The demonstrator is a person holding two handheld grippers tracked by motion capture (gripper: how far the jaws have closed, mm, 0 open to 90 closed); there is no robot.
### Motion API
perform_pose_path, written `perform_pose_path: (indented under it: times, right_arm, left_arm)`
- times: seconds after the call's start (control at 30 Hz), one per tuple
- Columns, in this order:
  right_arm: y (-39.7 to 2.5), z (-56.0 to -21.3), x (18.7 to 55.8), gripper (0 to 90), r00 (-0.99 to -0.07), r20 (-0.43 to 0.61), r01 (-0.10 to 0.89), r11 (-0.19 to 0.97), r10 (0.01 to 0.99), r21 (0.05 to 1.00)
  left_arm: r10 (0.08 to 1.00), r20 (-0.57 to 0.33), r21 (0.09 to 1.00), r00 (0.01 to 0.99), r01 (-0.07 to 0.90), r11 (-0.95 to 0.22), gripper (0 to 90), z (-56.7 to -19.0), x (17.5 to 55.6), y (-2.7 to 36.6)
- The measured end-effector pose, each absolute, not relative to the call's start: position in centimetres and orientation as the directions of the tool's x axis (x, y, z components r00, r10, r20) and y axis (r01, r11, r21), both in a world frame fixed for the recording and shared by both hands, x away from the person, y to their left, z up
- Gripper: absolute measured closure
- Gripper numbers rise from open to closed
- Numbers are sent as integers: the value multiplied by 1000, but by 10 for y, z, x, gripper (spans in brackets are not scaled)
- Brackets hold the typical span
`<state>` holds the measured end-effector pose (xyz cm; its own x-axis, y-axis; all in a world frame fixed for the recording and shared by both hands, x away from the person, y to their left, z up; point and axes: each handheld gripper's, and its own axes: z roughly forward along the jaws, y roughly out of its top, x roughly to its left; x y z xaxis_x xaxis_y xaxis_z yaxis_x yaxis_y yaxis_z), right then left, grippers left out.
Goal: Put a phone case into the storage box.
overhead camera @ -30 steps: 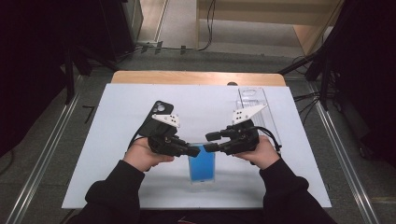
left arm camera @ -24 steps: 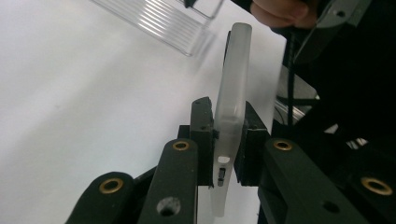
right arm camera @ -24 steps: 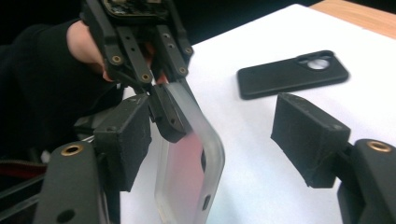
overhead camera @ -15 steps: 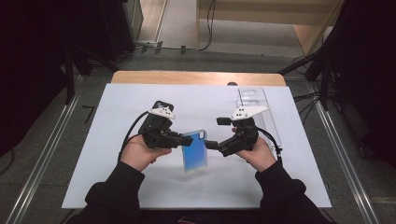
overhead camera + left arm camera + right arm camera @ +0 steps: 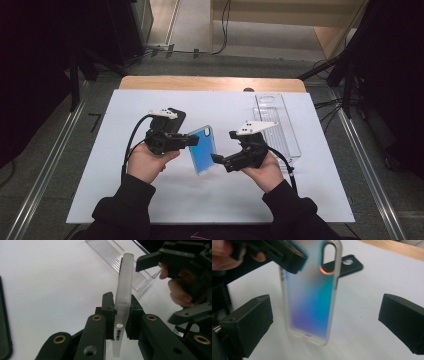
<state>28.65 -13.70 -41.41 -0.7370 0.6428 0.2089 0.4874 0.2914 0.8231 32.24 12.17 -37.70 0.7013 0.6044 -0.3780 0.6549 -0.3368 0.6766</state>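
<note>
- Above the middle of the white mat [image 5: 100, 165], the left gripper [image 5: 192, 140] is clamping one long edge of the blue phone case [image 5: 204, 148], holding it clear of the surface.
- In the left gripper view, both jaws are pressing flat against the frosted side wall of the case [image 5: 124, 290], beside the button cut-outs; the case is standing edge-on to that camera.
- The right gripper [image 5: 216, 159] is hovering just beside the lower end of the case, with its jaws spread wide and gripping nothing.
- In the right gripper view, the case [image 5: 310, 295] is hanging between the two open jaws without touching either, its long axis running roughly upright and its camera cut-out at the top.
- Key relation: the case is lying directly ahead of the right gripper, its long axis tilted and crossing the line of that gripper's jaws. The right gripper is the nearer free tool, so a closing move would probably take the lower end.
- A black phone case [image 5: 172, 118] is lying flat on the mat behind the left gripper, toward the far edge.
- A clear plastic tray [image 5: 277, 125] is resting near the far right corner of the mat, well apart from both grippers.
</note>
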Motion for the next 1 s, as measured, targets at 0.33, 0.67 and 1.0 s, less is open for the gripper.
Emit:
perform_pose_path:
  times: [0.33, 0.67, 1.0]
  right_arm:
    - [-121, -424, 277, 0, -656, 157, 486, 255, 738, 836]
    - [-102, -430, 272, 0, -618, 167, 507, 227, 769, 831]
    - [-95, -431, 272, 0, -596, 178, 519, 206, 783, 830]
  left_arm:
    - [641, -380, 676, 667, 673, -300, 807, -374, 319, 118]
    - [649, -387, 670, 655, 684, -290, 808, -377, 317, 111]
    - [643, -368, 677, 671, 668, -310, 807, -380, 312, 99]
